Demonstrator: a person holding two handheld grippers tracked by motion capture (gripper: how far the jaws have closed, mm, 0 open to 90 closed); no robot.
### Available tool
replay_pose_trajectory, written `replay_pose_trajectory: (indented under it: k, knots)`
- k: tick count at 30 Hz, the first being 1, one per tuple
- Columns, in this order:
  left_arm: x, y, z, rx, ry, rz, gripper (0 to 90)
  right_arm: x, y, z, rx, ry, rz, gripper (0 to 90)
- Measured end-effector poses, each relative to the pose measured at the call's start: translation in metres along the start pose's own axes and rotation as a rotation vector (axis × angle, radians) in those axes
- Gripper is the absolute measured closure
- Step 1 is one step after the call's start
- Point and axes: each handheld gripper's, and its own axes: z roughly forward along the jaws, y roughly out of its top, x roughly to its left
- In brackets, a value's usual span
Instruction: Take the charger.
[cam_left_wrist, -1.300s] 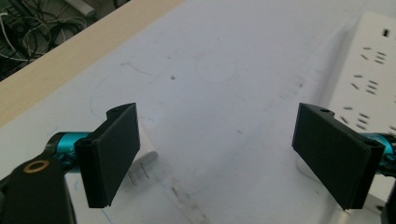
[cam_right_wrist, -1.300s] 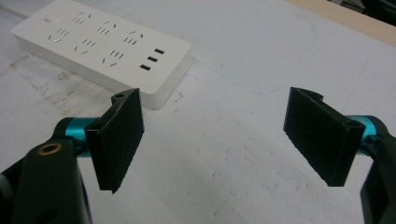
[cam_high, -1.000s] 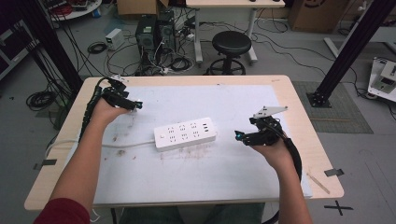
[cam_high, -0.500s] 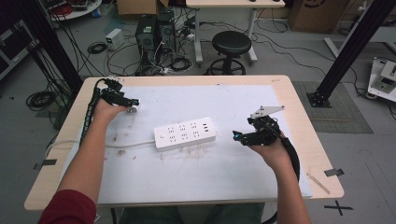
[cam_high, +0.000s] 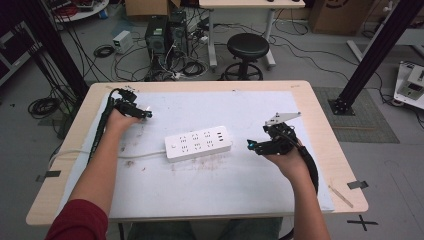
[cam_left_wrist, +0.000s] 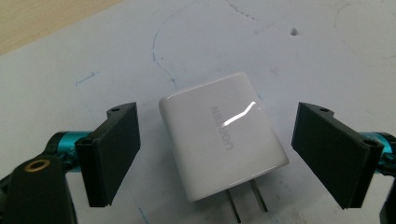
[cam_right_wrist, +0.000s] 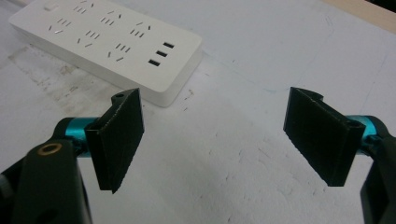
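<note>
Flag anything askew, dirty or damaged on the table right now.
Nothing damaged. The white mat carries brownish smudges in front of the power strip, which sits slightly skewed to the table edge. The charger lies flat on the mat, prongs toward the camera, between the open left gripper jaws, untouched.

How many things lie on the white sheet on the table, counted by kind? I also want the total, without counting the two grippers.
Power strip: 1
Charger plug: 1
Total: 2
</note>
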Motion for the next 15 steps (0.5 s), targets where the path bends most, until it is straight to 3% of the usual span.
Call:
replay_pose_trajectory:
  k: [10,11,15]
  knots:
    - [-0.0028,-0.0004,0.0023,0.028,0.011,0.014,25.7,-0.0021,-0.0010,-0.0009,-0.006,-0.011,0.005,20.6]
    - [-0.0036,-0.0013,0.0047,0.040,0.013,-0.003,25.7,-0.0027,-0.0012,-0.0013,-0.007,-0.015,0.003,20.6]
    - [-0.0046,-0.0012,0.0058,0.043,0.014,-0.006,27.9,-0.0036,-0.0031,-0.0018,-0.003,-0.013,0.009,20.6]
